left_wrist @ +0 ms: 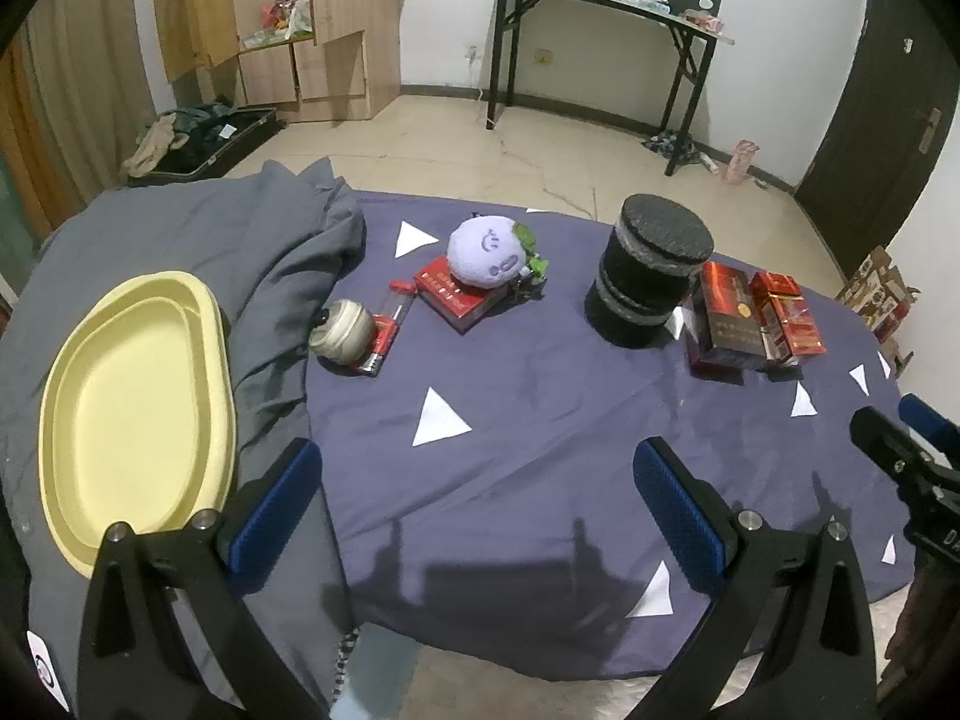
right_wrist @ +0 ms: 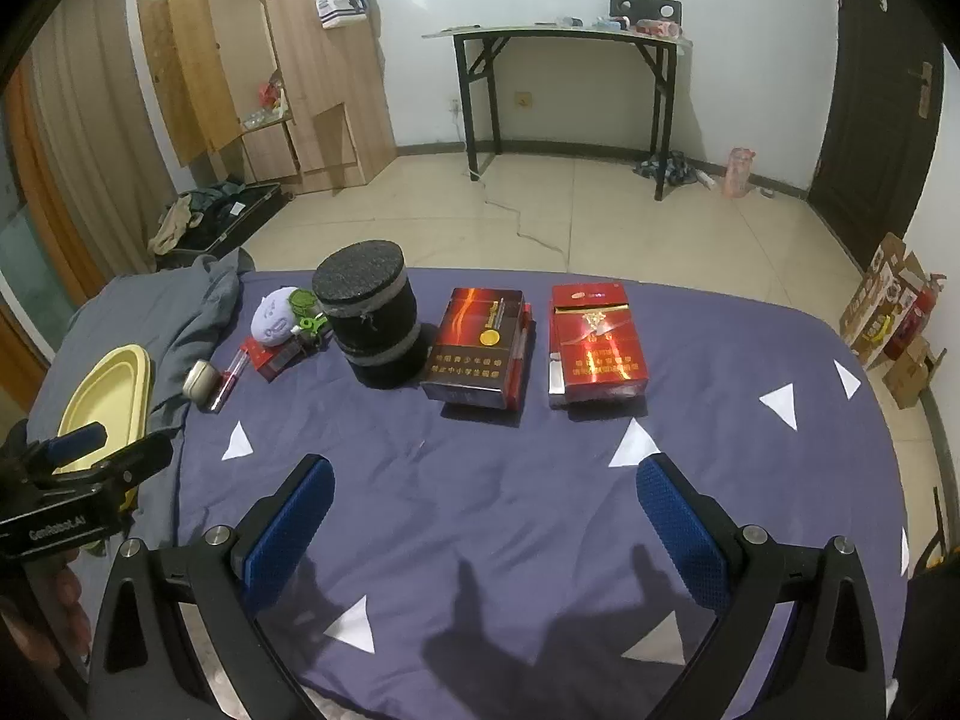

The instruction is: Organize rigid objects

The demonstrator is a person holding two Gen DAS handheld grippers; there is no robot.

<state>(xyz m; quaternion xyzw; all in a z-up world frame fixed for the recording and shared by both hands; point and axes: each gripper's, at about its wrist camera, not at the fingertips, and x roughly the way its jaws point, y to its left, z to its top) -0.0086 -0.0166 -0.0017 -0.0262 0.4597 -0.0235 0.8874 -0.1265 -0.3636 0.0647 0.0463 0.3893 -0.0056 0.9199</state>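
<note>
On the purple cloth lie a black cylinder (left_wrist: pixel 651 276) (right_wrist: pixel 372 324), a dark red box (left_wrist: pixel 726 315) (right_wrist: pixel 477 345), a bright red box (left_wrist: pixel 786 312) (right_wrist: pixel 594 342), a small red box (left_wrist: pixel 456 294) under a purple plush (left_wrist: pixel 489 252), a red lighter (left_wrist: pixel 390 327) and a beige round case (left_wrist: pixel 343 327). A yellow tray (left_wrist: pixel 132 414) (right_wrist: pixel 108 402) sits at the left. My left gripper (left_wrist: pixel 474 504) is open and empty over the near cloth. My right gripper (right_wrist: pixel 483 516) is open and empty, short of the red boxes.
A grey blanket (left_wrist: pixel 252 240) is bunched at the far left beside the tray. The purple cloth (left_wrist: pixel 540 432) covers the table, with its front edge just below the grippers. A black desk (right_wrist: pixel 564 36) and a wooden cabinet (right_wrist: pixel 288 72) stand by the far wall.
</note>
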